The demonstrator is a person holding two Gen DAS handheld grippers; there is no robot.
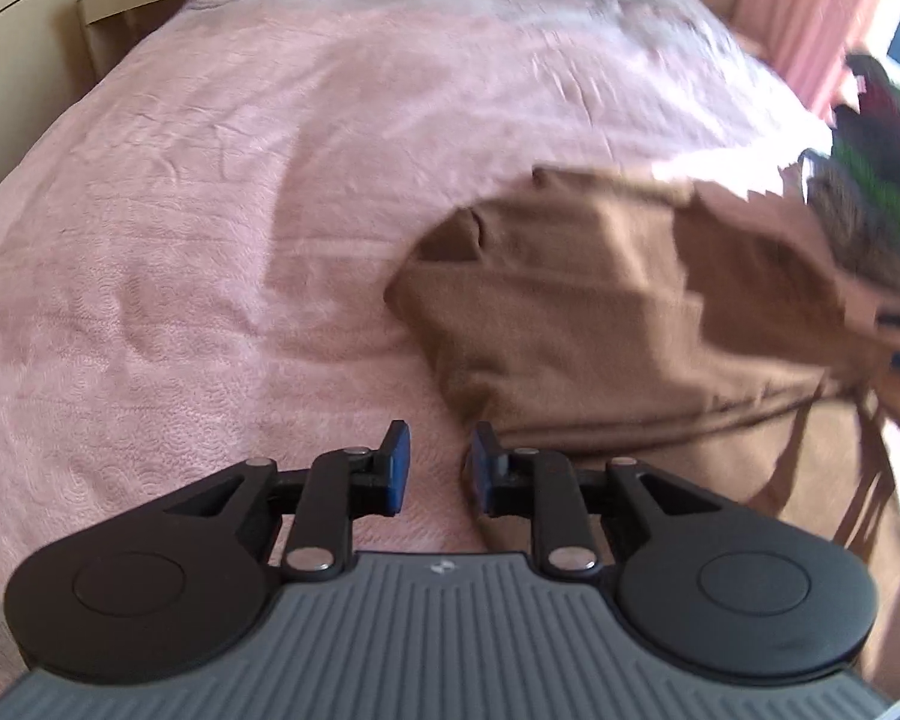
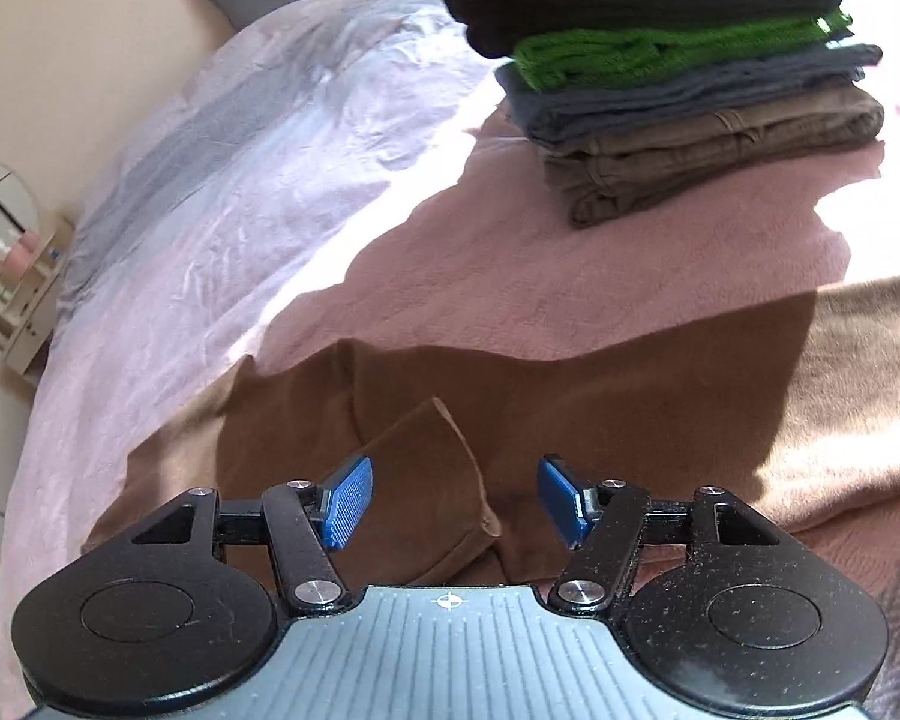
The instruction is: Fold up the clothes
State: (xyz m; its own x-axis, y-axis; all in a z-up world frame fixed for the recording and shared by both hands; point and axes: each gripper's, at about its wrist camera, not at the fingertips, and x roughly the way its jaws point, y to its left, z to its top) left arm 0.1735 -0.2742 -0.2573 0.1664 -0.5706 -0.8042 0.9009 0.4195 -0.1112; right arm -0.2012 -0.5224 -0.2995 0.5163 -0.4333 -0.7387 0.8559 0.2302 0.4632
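A brown garment [image 1: 600, 300] lies partly folded on the pink bedspread [image 1: 240, 210], to the right in the left wrist view. My left gripper [image 1: 437, 462] is open and empty, its right pad at the garment's near left edge. In the right wrist view the same brown garment [image 2: 570, 408] spreads across the bed, with a folded-over flap [image 2: 432, 480] between the jaws. My right gripper [image 2: 456, 501] is open wide just above that flap, holding nothing.
A stack of folded clothes [image 2: 678, 78] in red, black, green, grey and khaki stands on the bed beyond the garment; it also shows blurred at the right edge [image 1: 870, 180]. A wooden cabinet [image 1: 120, 6] stands at far left. A small dressing table [image 2: 18, 276] stands beside the bed.
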